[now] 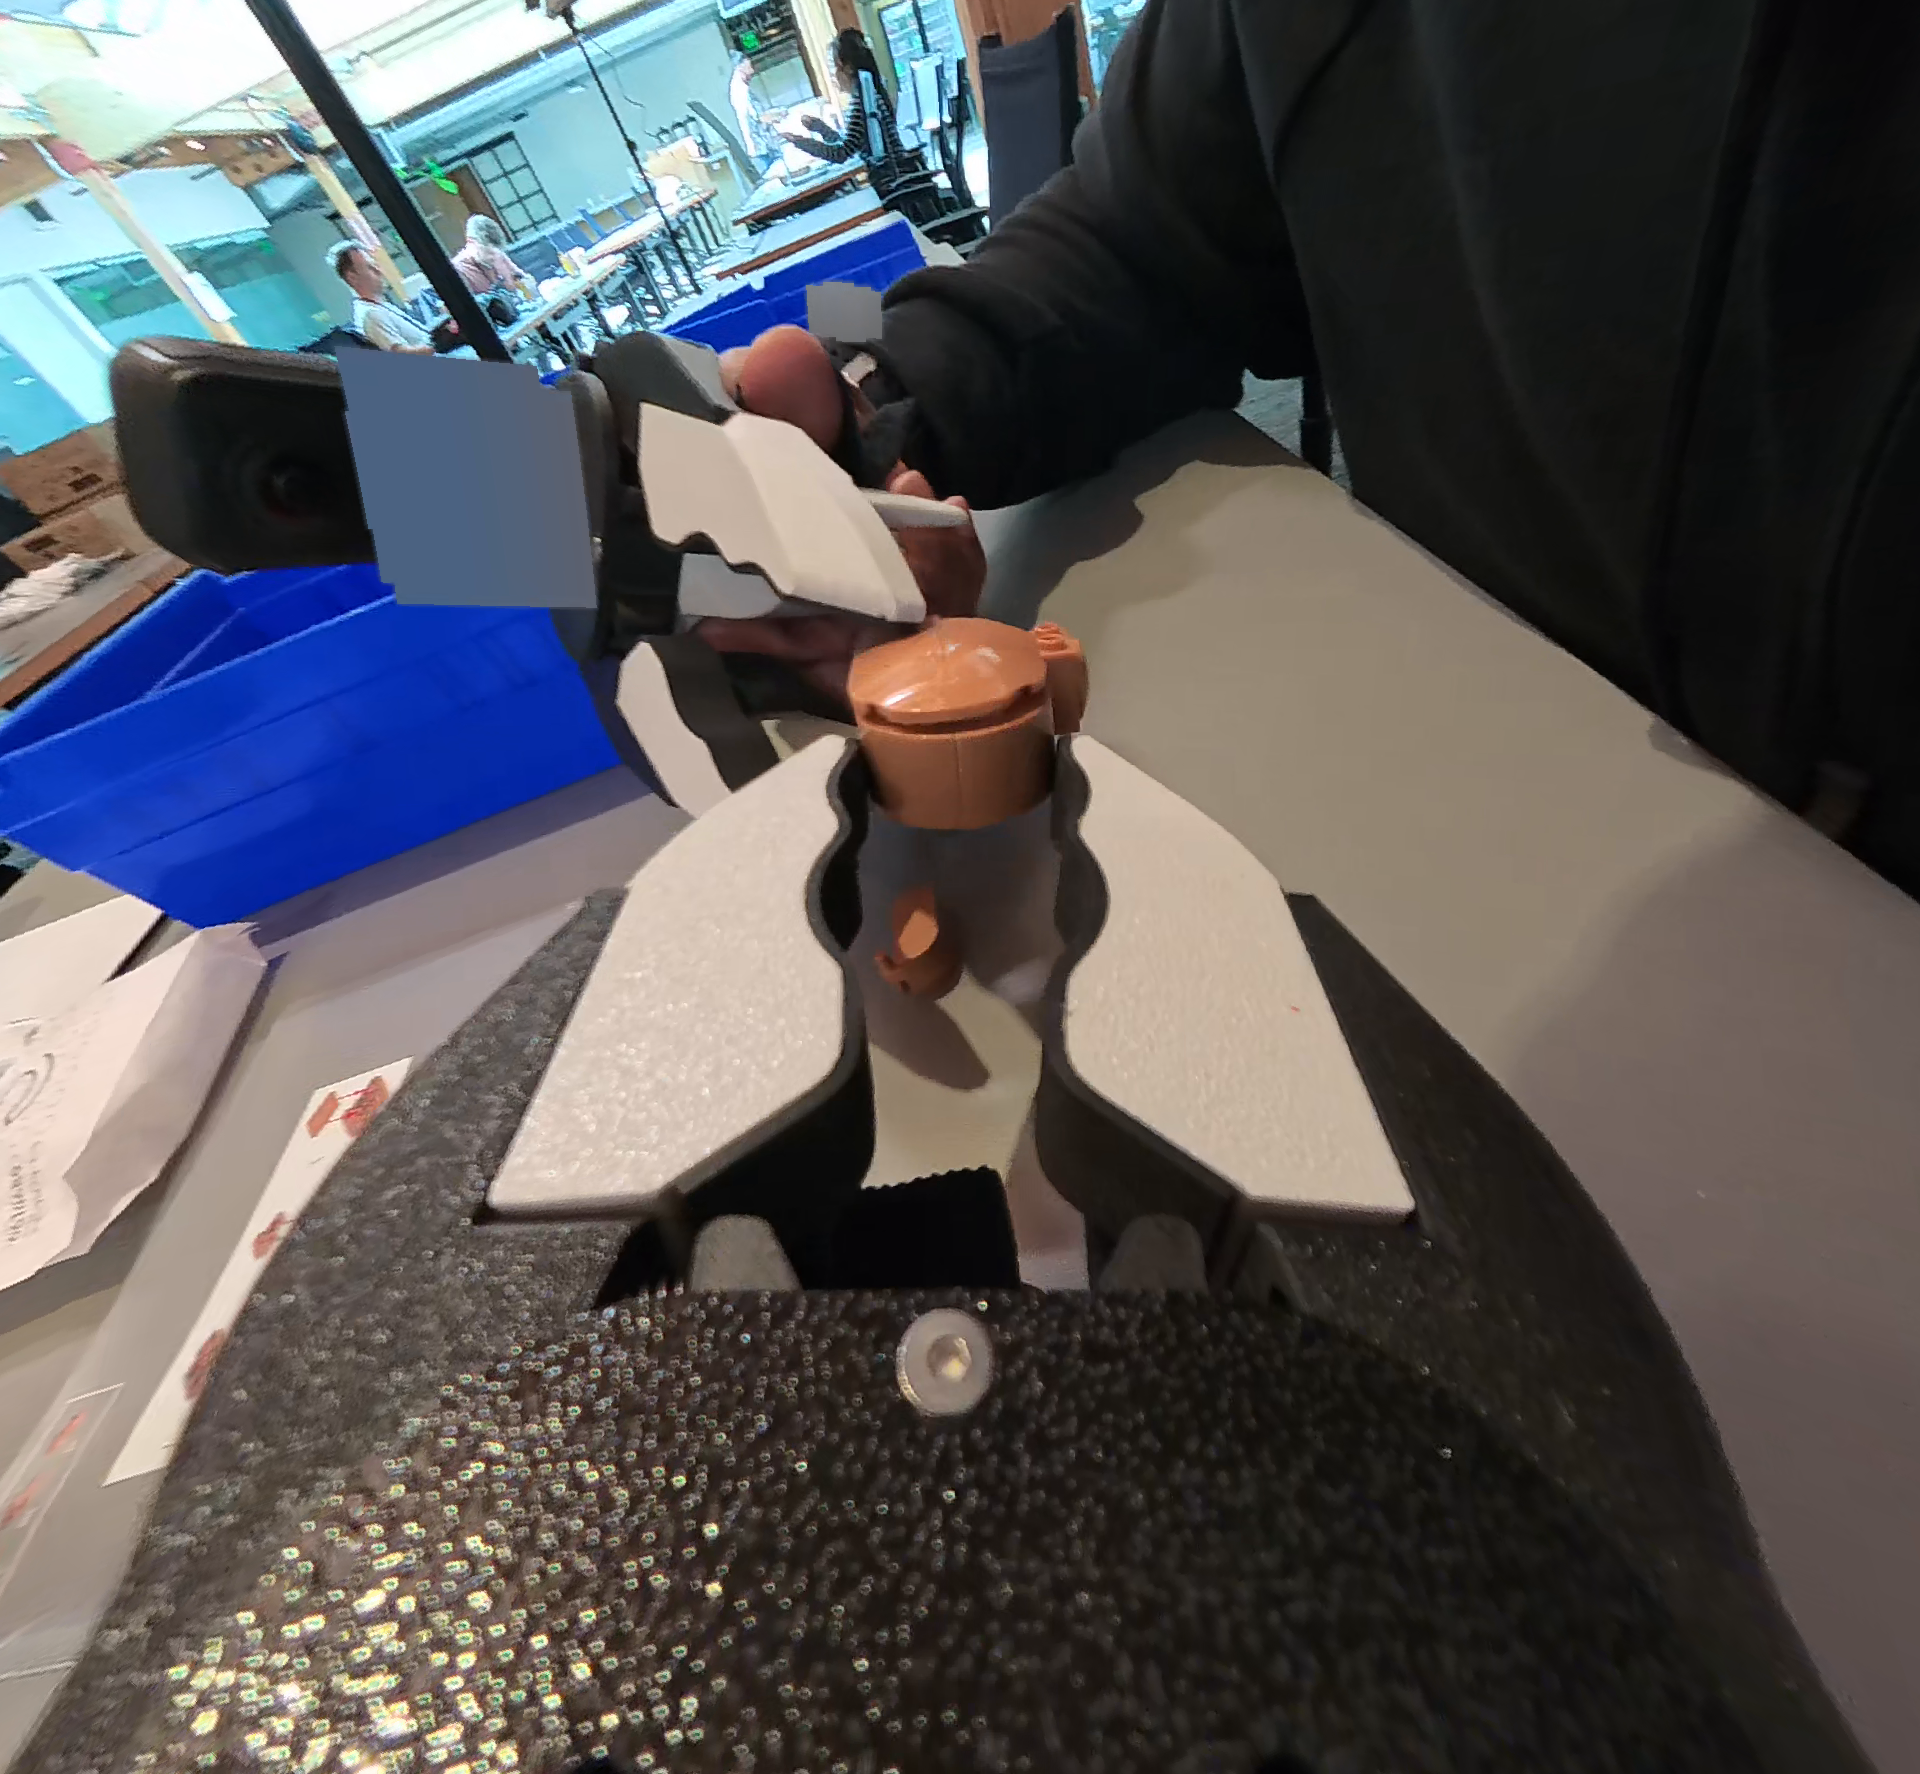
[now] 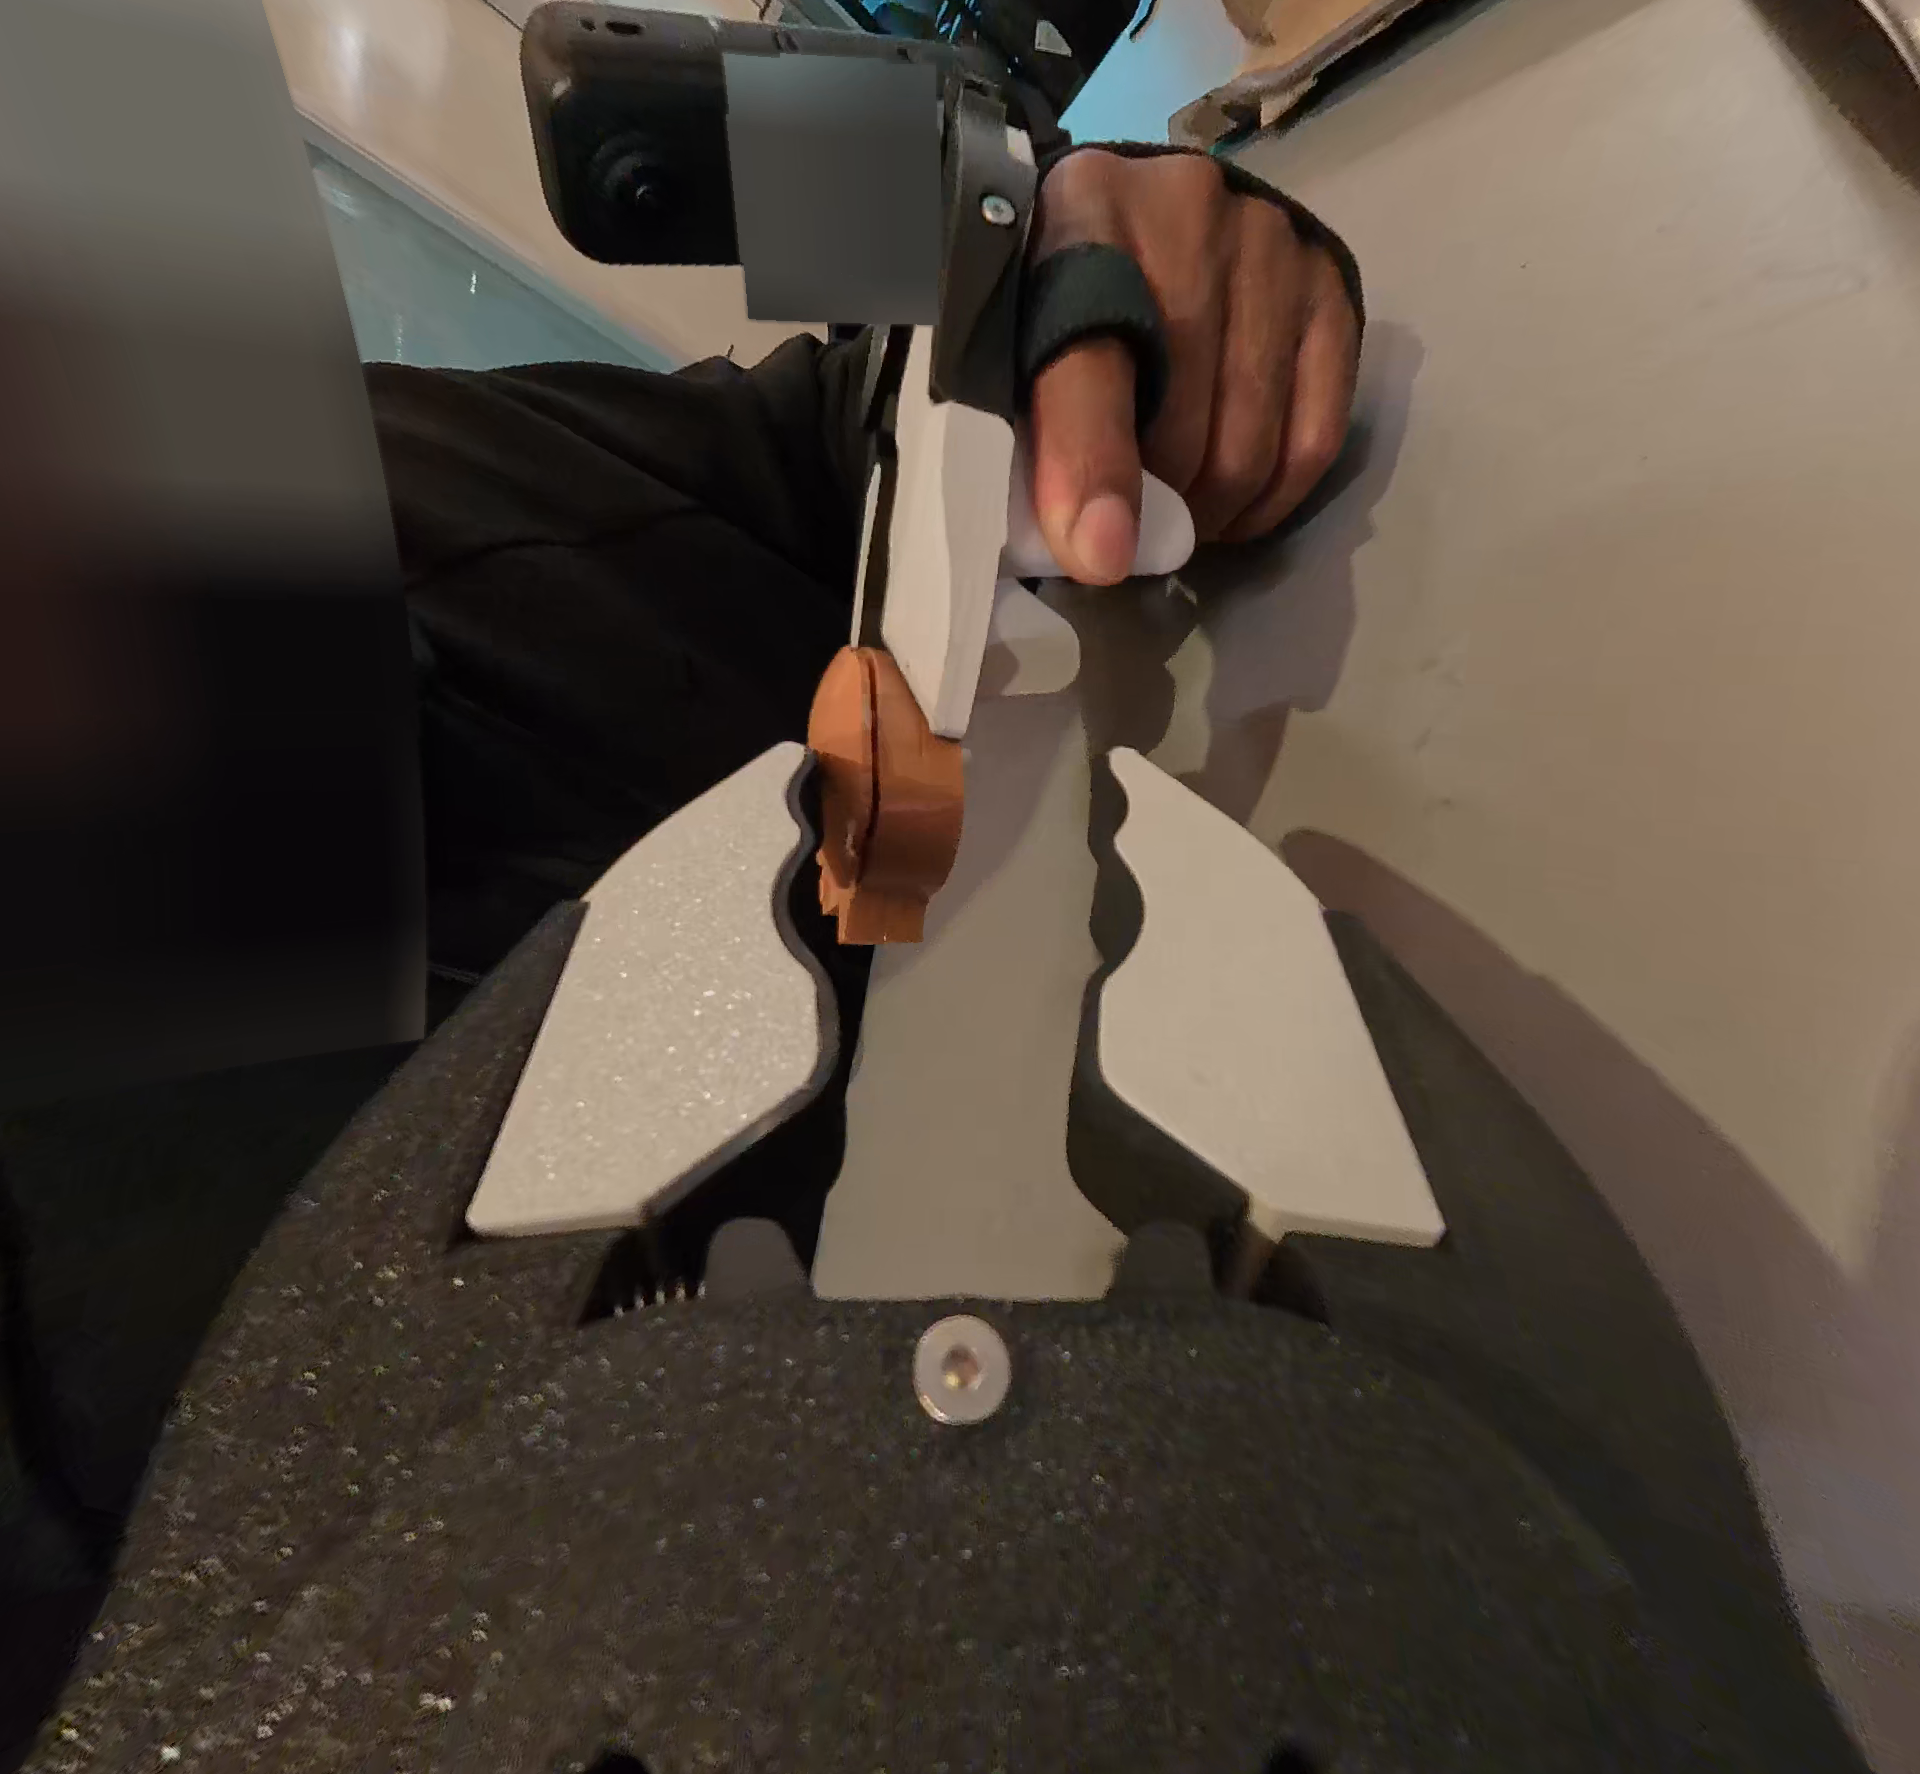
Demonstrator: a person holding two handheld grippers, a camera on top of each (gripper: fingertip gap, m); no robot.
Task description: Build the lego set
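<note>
left wrist view: the brown cylindrical part [image 1: 951, 748], capped by a domed lid and carrying a small lug on one side, was gripped between the tips of the left gripper [image 1: 961, 779], both pads pressed against its sides, and was held clear above the grey table [image 1: 1351, 737]. the right gripper [image 1: 800, 644] was positioned just behind the part, one white finger [image 1: 790, 519] reaching the lid's edge; its jaws were set apart. a second small brown piece [image 1: 914, 945] was seen lying on the table below. how much work was completed could not be judged beyond this: one part was lifted, one piece was left lying.

right wrist view: the same brown part [image 2: 883, 820] was seen edge-on, beside the inner face of one finger of the right gripper [image 2: 951, 789]; the other finger stood well apart, so nothing was clamped there. the left gripper [image 2: 935, 675] was seen holding the part from above.

surface and room: sheets of paper [image 1: 114, 1049] and a blue bin [image 1: 312, 737] were noted at the table's side, within a large open hall with further tables.
</note>
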